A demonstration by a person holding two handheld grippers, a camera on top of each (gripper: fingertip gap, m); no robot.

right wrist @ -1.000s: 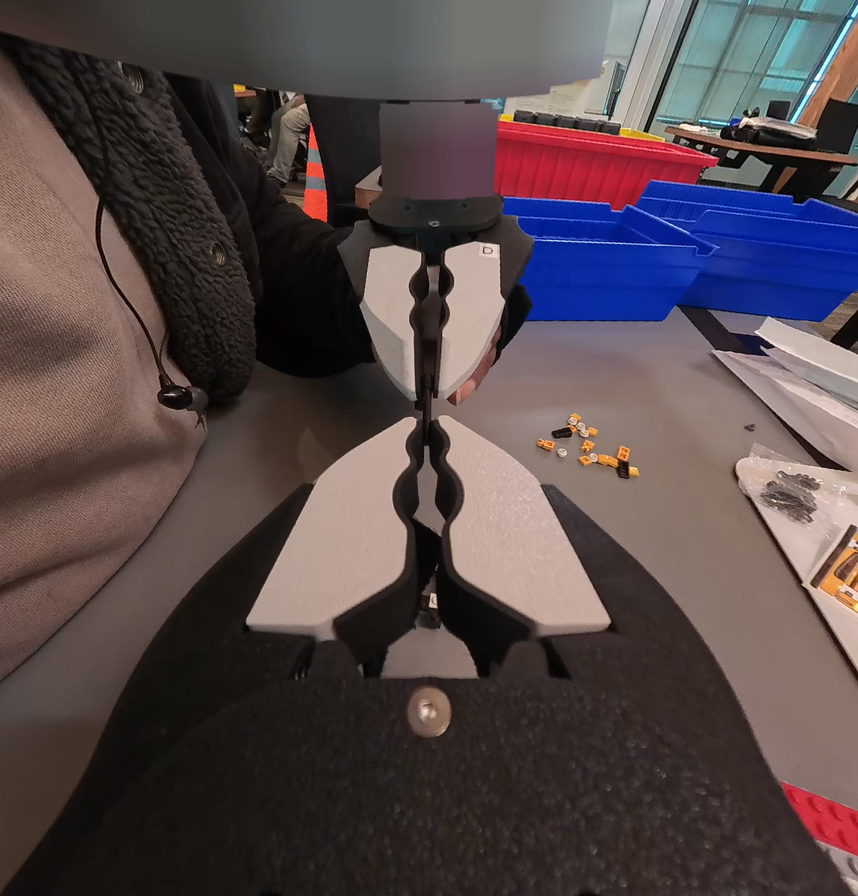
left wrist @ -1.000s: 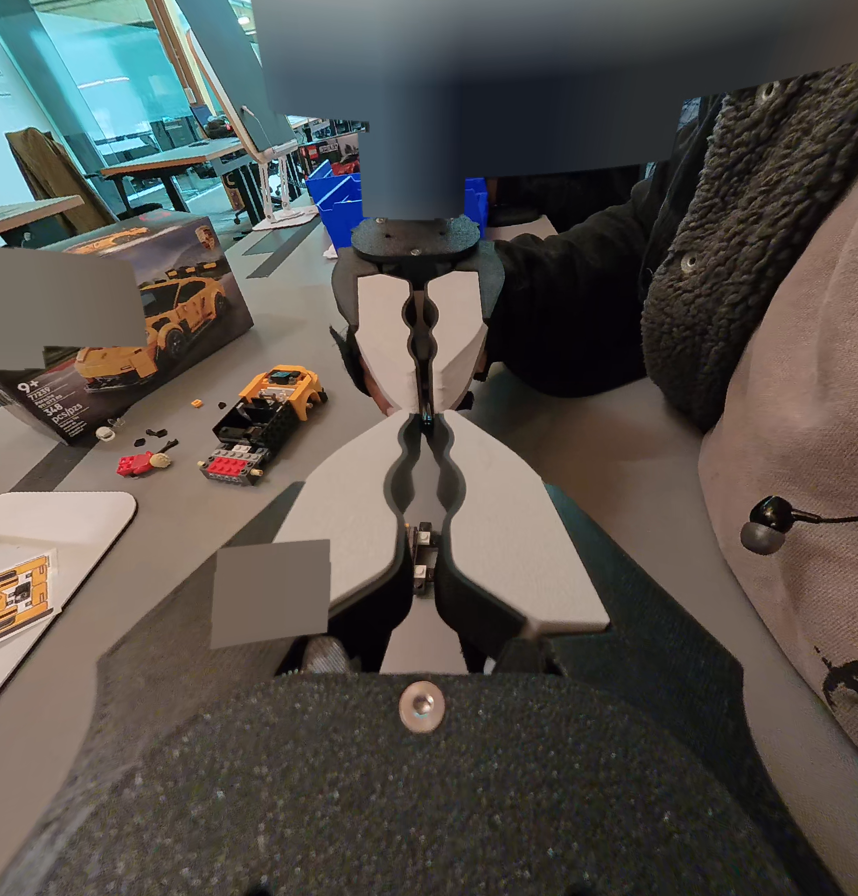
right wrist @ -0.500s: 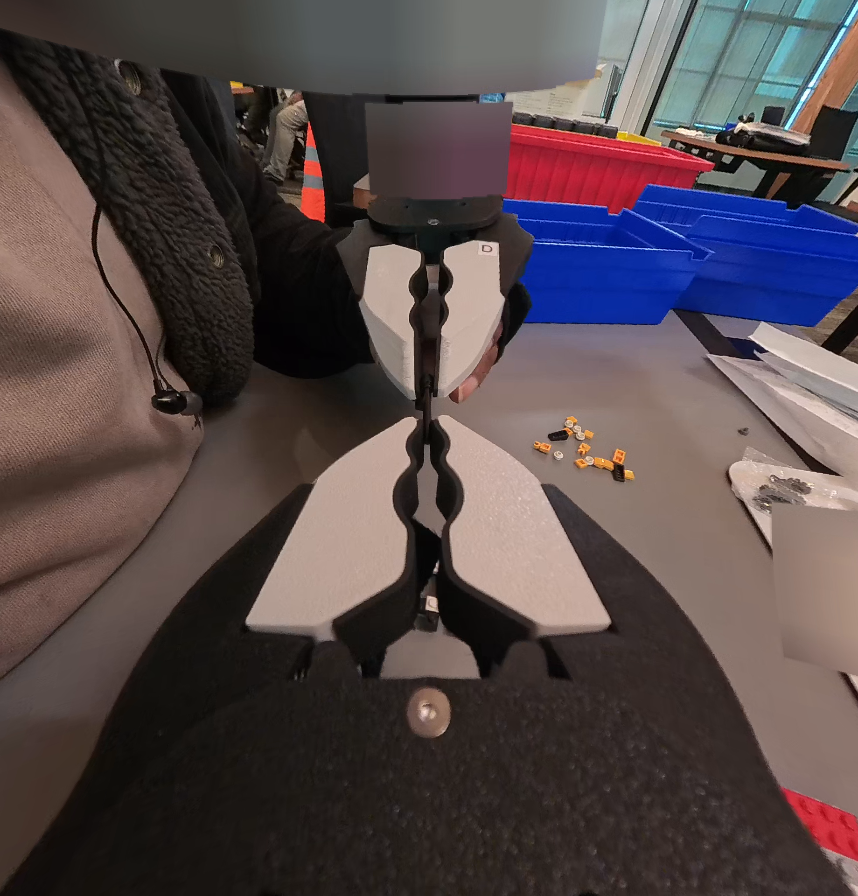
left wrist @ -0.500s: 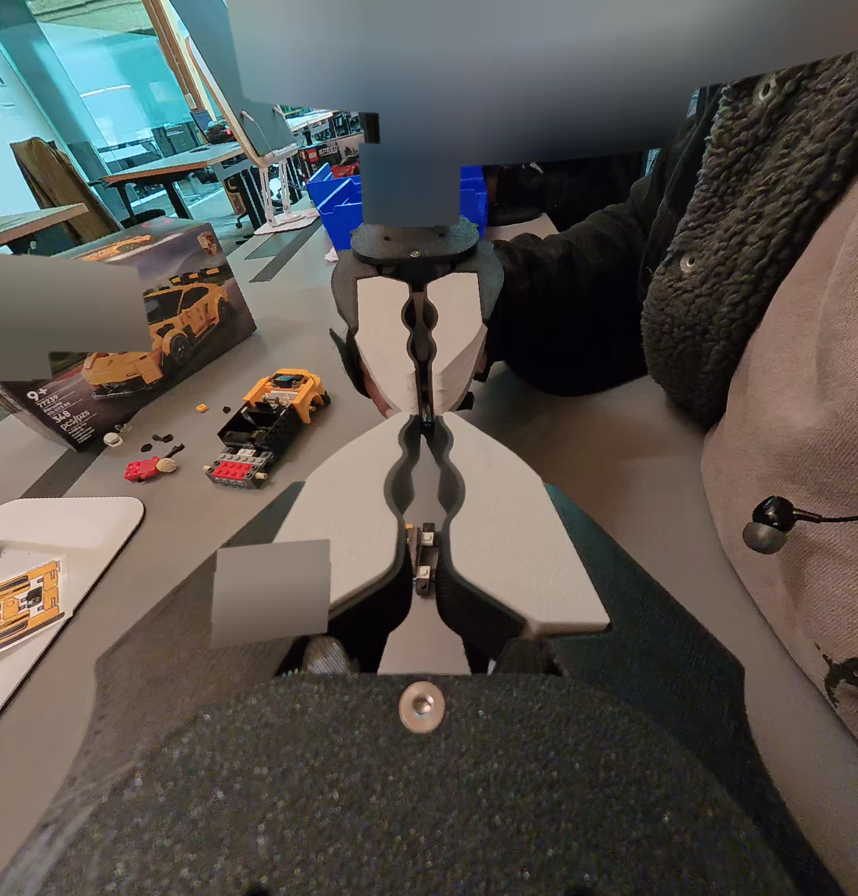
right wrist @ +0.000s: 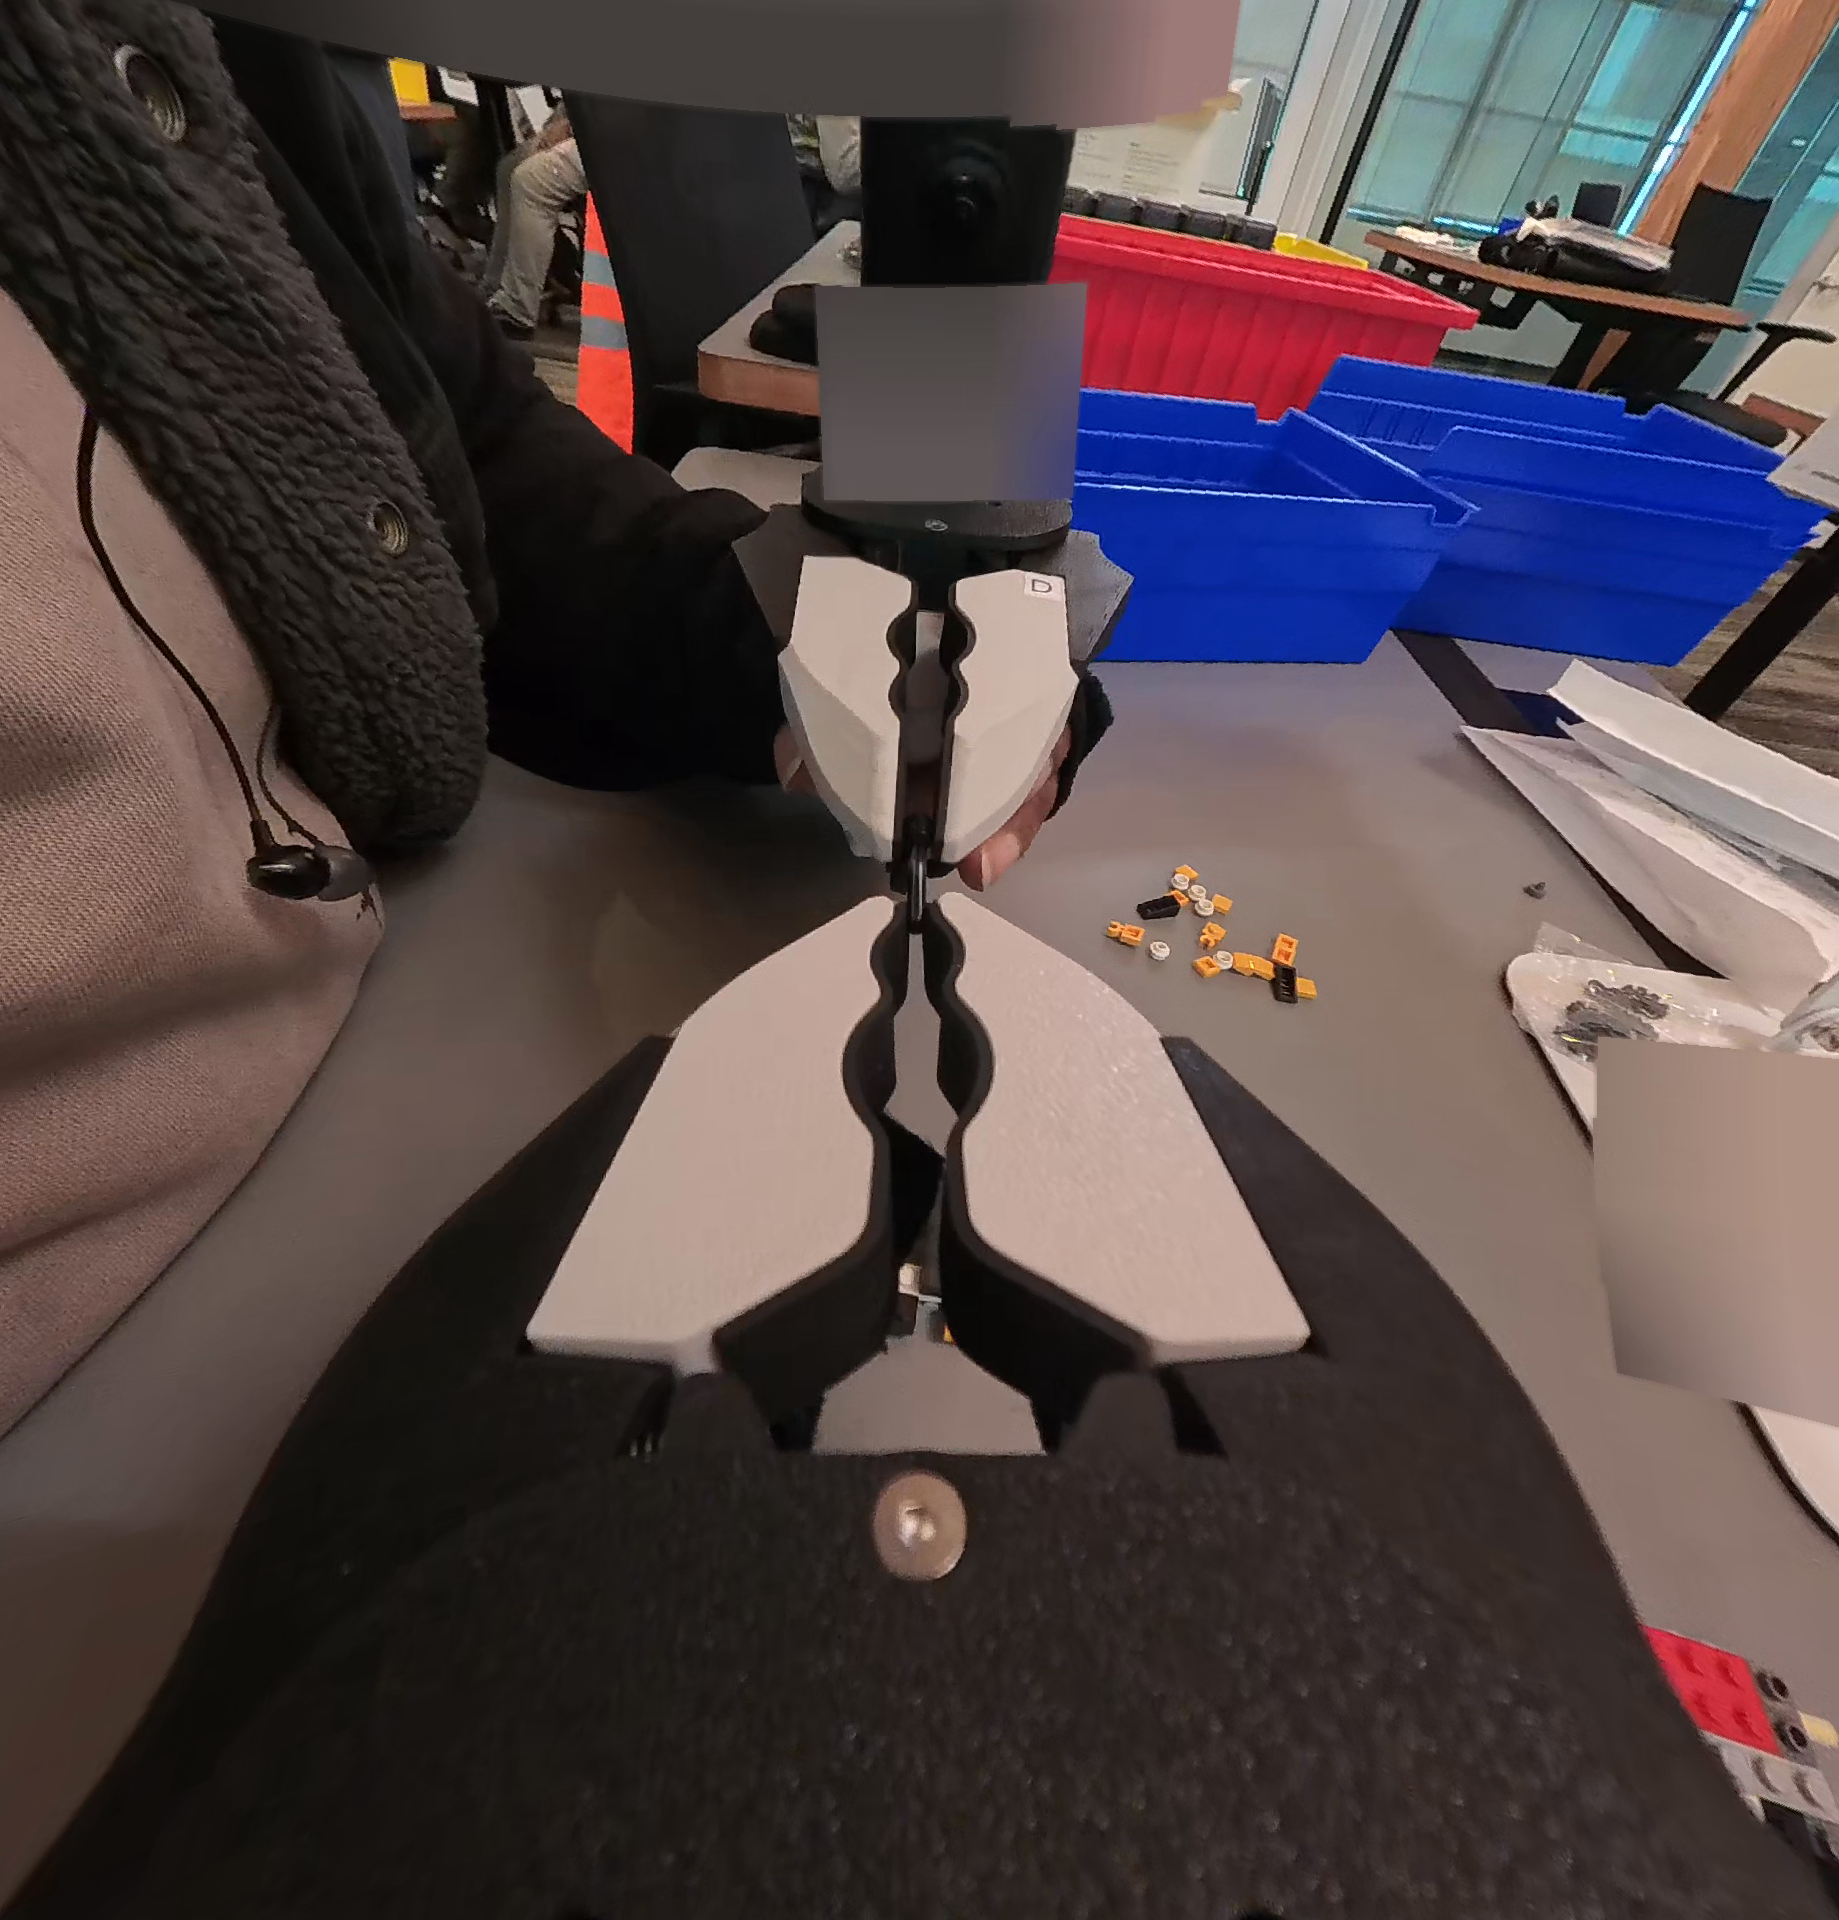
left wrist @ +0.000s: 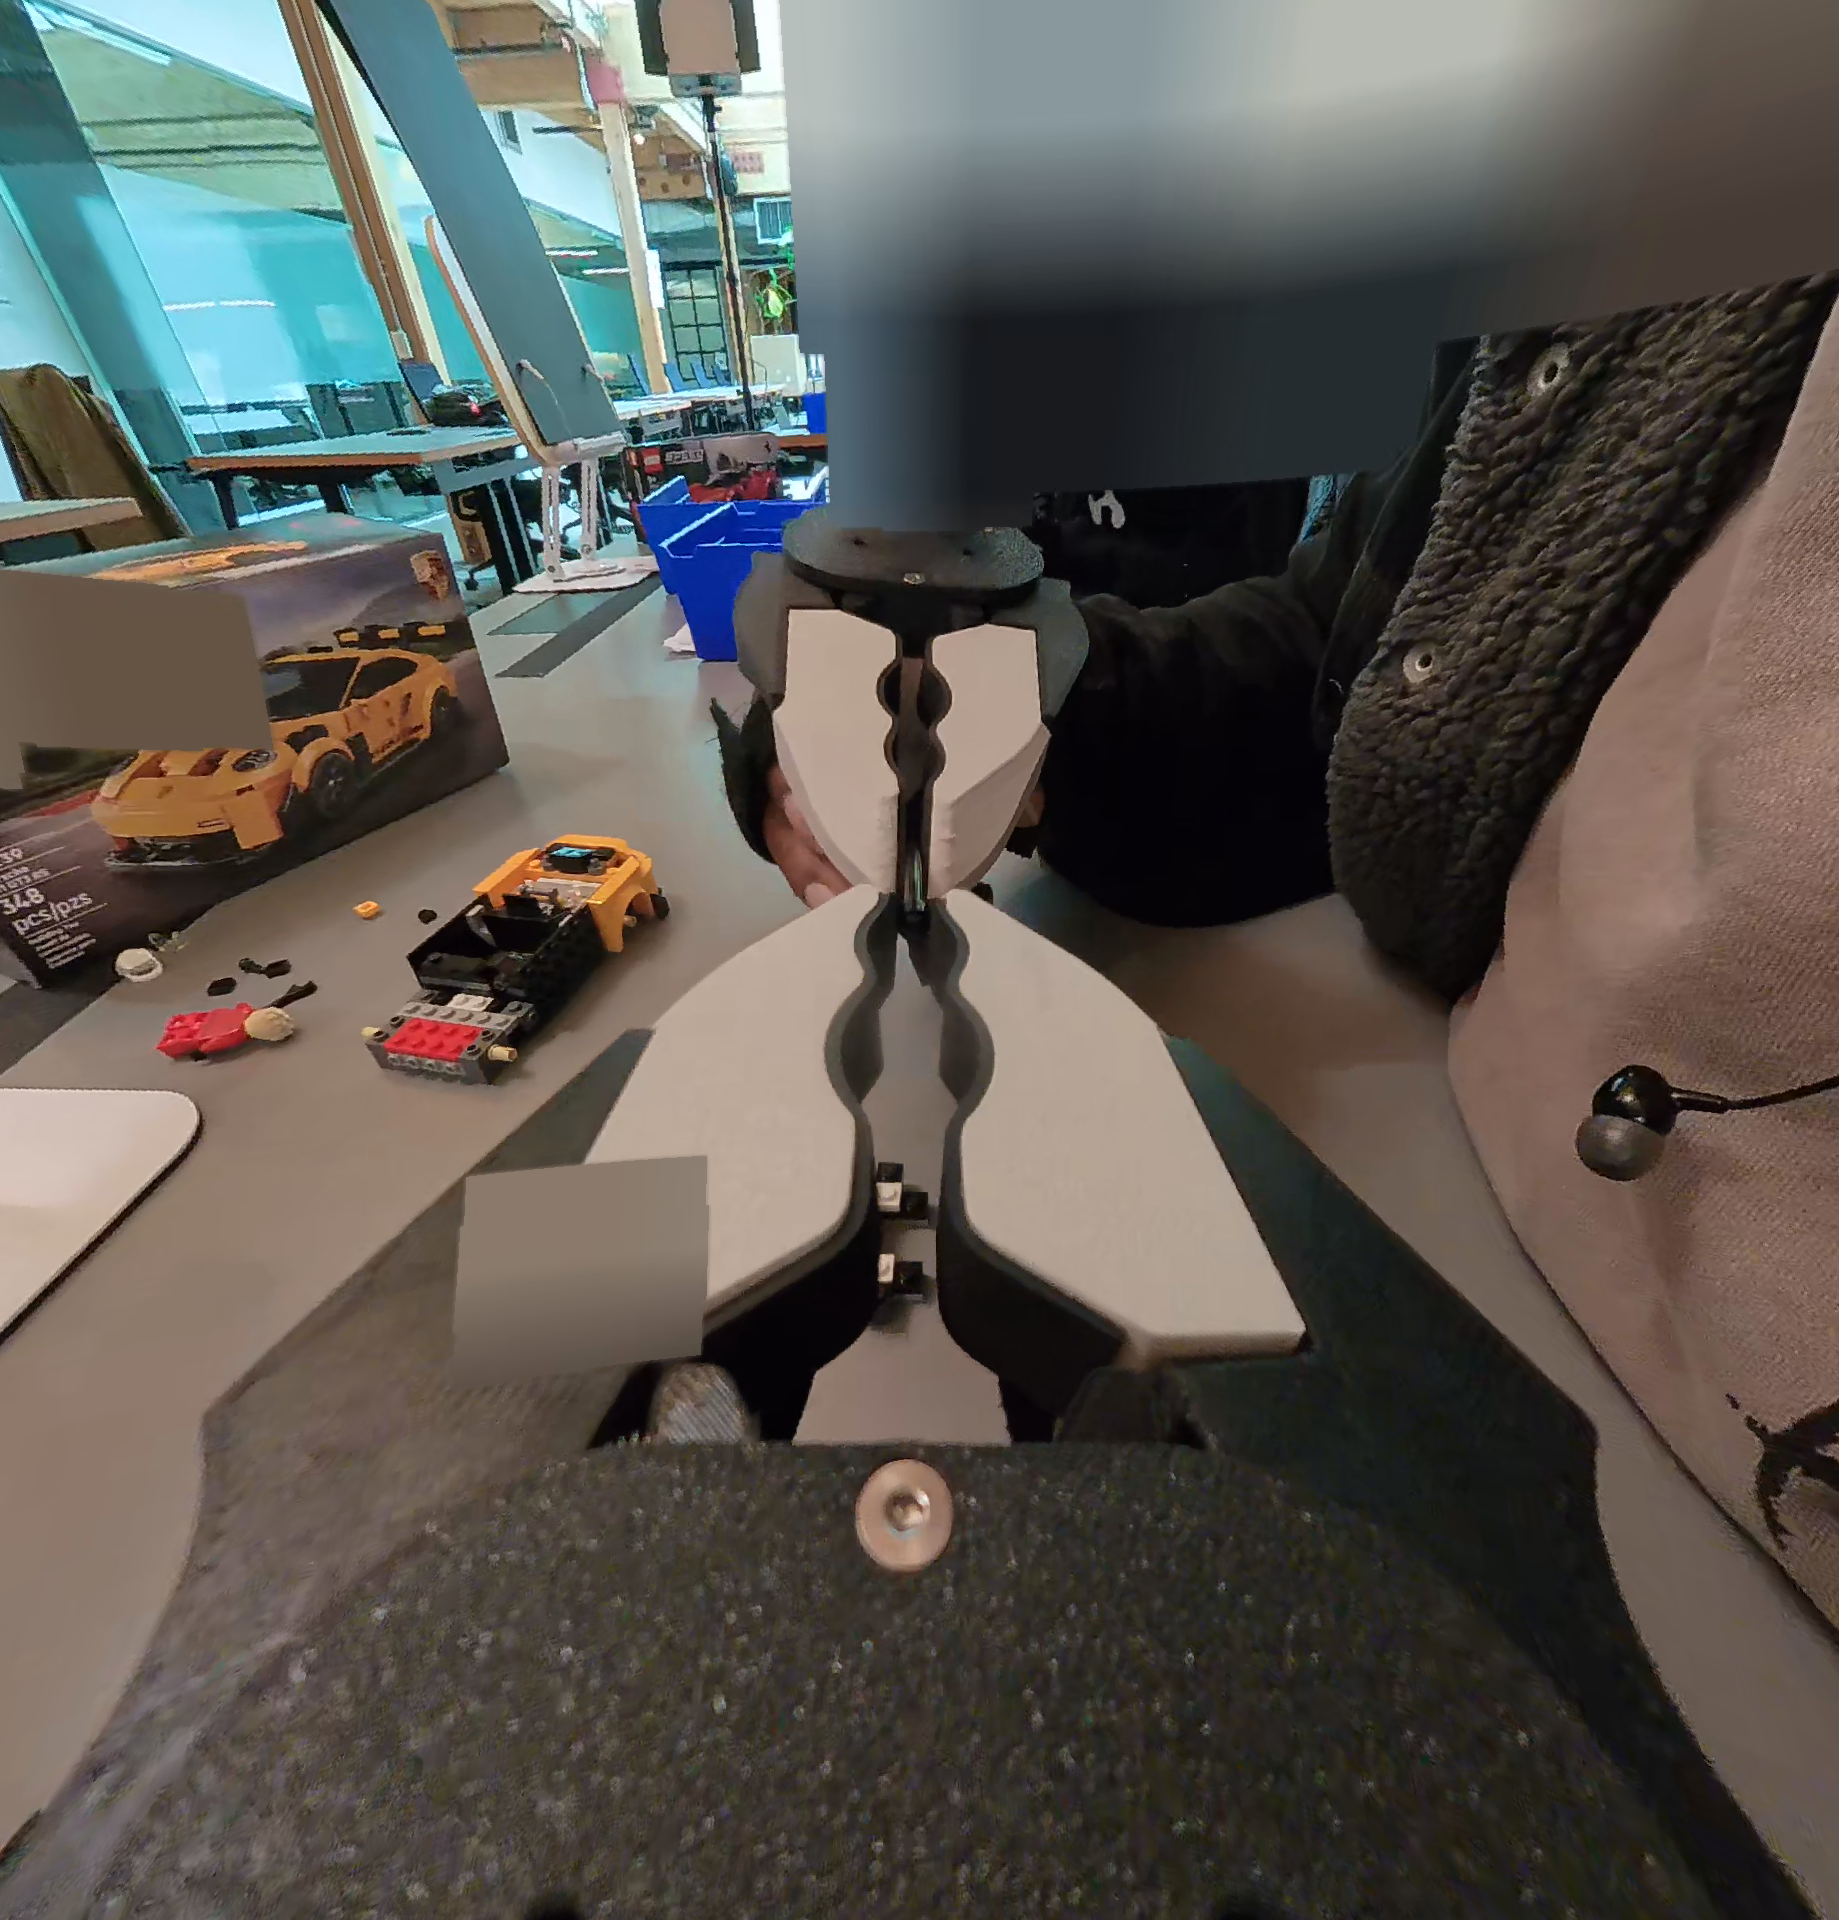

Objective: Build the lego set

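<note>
My two grippers meet tip to tip above the grey table [left wrist: 1258, 997]. My left gripper [left wrist: 910, 916] is shut on a small black lego piece [left wrist: 910, 891]. My right gripper [right wrist: 915, 916] is shut on the same thin black piece [right wrist: 915, 878], which spans the gap between both sets of tips. The facing gripper shows in each view, held by a hand. The partly built yellow and black car [left wrist: 541, 935] lies on the table to the left, apart from both grippers.
The set's box [left wrist: 271, 727] stands at the far left, with a red minifigure [left wrist: 224, 1029] and small parts in front of it. Loose orange and black pieces [right wrist: 1216, 935] lie on the right, near a bag of black parts [right wrist: 1611, 1008]. Blue bins [right wrist: 1258, 551] stand behind. A person's torso is close by. Less than 4 cm separates the two grippers' tips. Left tips and right tips are each some 30 centimetres from the red minifigure [left wrist: 224, 1029].
Both grippers stay shut and tip to tip on the black piece. The pair has shifted only slightly over the table.
</note>
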